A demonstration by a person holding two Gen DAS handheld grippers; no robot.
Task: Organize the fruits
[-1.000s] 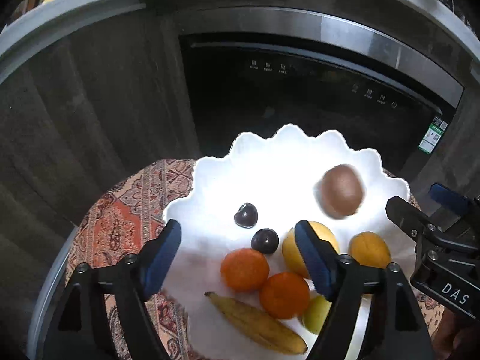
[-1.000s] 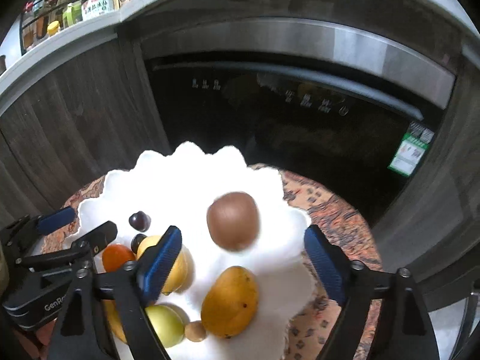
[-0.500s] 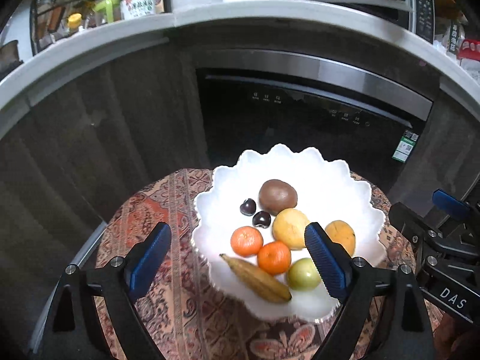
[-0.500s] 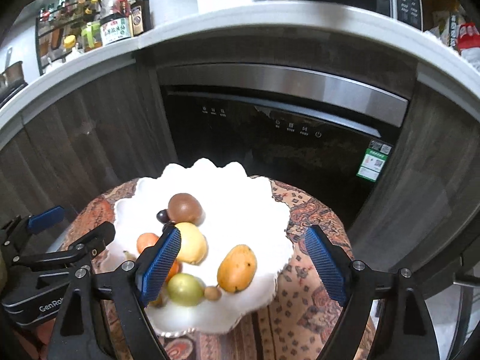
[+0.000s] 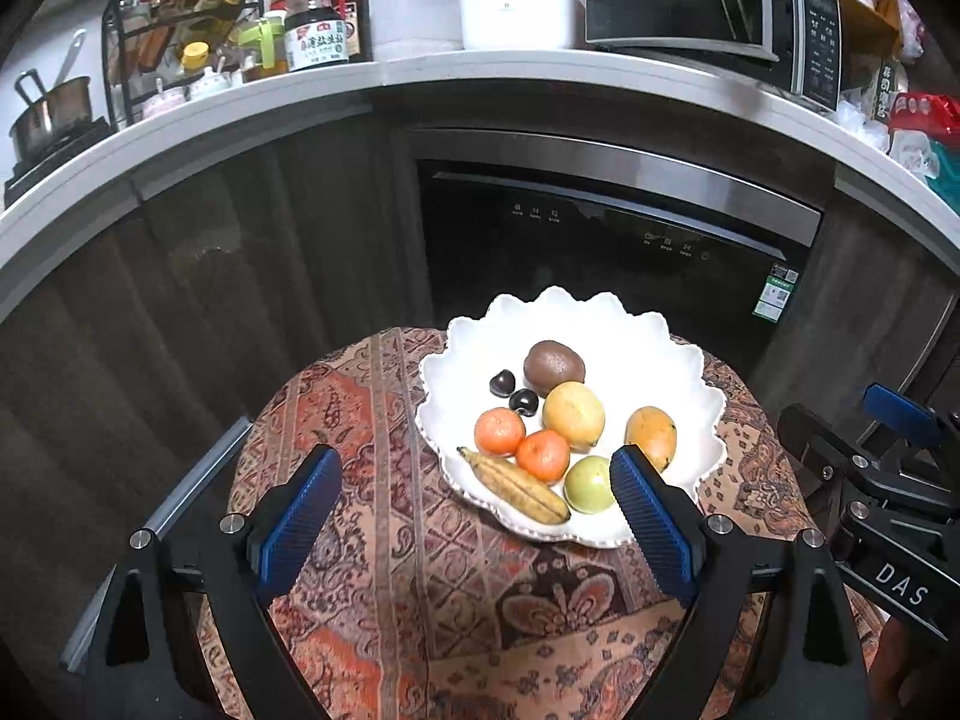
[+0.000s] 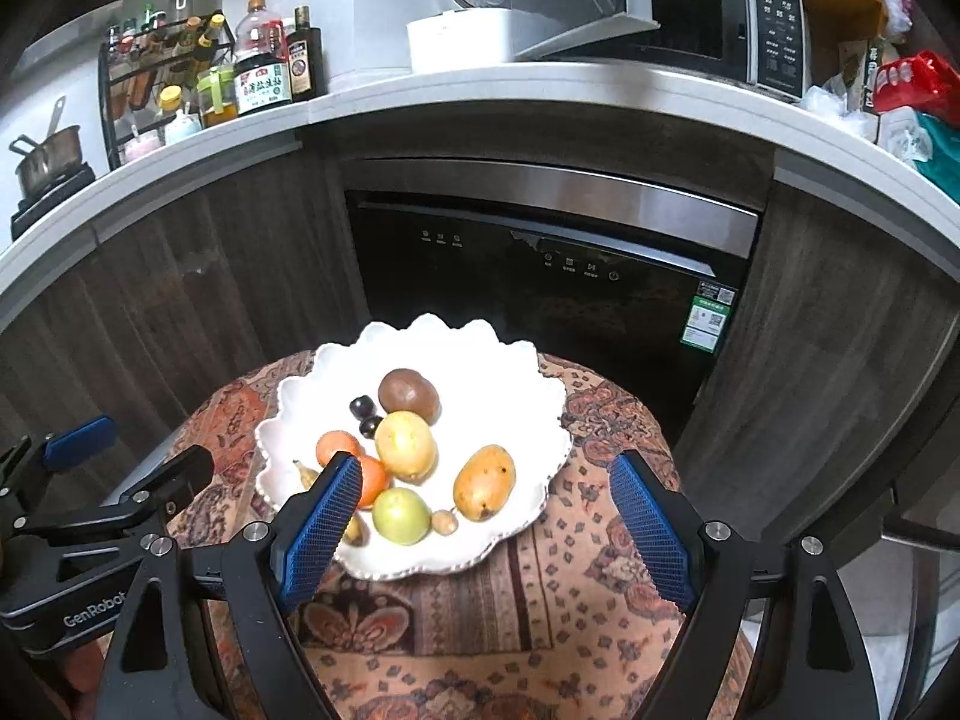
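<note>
- Nine or so fruits lay in the white scalloped bowl (image 5: 690,372), ahead of and below both claws: a kiwi (image 5: 553,367), a mango (image 6: 483,482), a banana (image 5: 515,486) among them.
- The left gripper (image 5: 474,510) stood spread and empty, its jaws having just been opening.
- The right gripper (image 6: 483,525) was spread too, pinching nothing.
- Under the bowl lay a patterned cloth (image 5: 384,540); beyond it stood a dark dishwasher (image 6: 540,288).

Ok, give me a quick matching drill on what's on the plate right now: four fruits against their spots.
Things:
1. kiwi
2. banana
3. mango
4. green fruit

Places, as the left wrist view shows them:
a. right side of the white plate, apart from the cluster
b. farthest back
c. along the near left rim
d. near edge, between banana and mango

Pairs: 1-b, 2-c, 3-a, 4-d
</note>
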